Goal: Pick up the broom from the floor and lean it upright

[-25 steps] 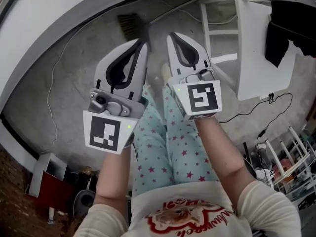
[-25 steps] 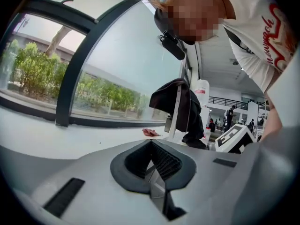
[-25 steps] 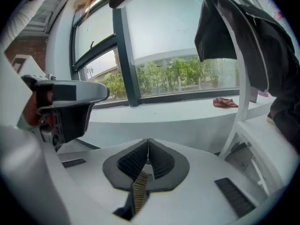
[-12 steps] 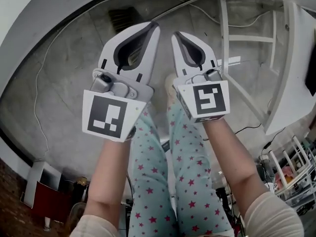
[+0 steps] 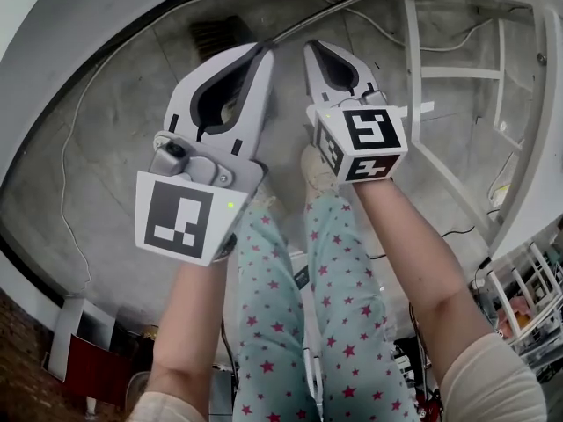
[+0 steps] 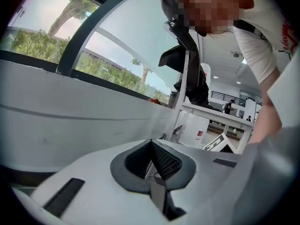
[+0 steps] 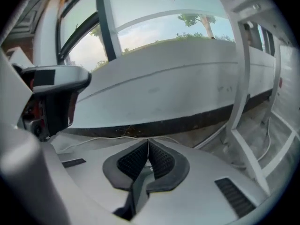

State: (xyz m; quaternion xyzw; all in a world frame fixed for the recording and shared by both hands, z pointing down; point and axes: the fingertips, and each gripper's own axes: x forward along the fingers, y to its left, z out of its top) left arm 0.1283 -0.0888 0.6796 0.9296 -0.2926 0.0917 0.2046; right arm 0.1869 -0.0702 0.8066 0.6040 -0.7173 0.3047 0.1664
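Two hand-held grippers hang side by side over the concrete floor (image 5: 114,174): the left hand-held gripper (image 5: 262,55) is clenched on nothing, and the right hand-held gripper (image 5: 314,53) is clenched and empty too. The broom (image 5: 214,35) lies flat on the floor just beyond their tips, bristles near the floor's far edge by the curved white wall (image 5: 53,25), touched by neither.

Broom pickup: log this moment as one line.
left gripper: jaws shut, empty | right gripper: jaws shut, empty | broom: lying on floor, not held
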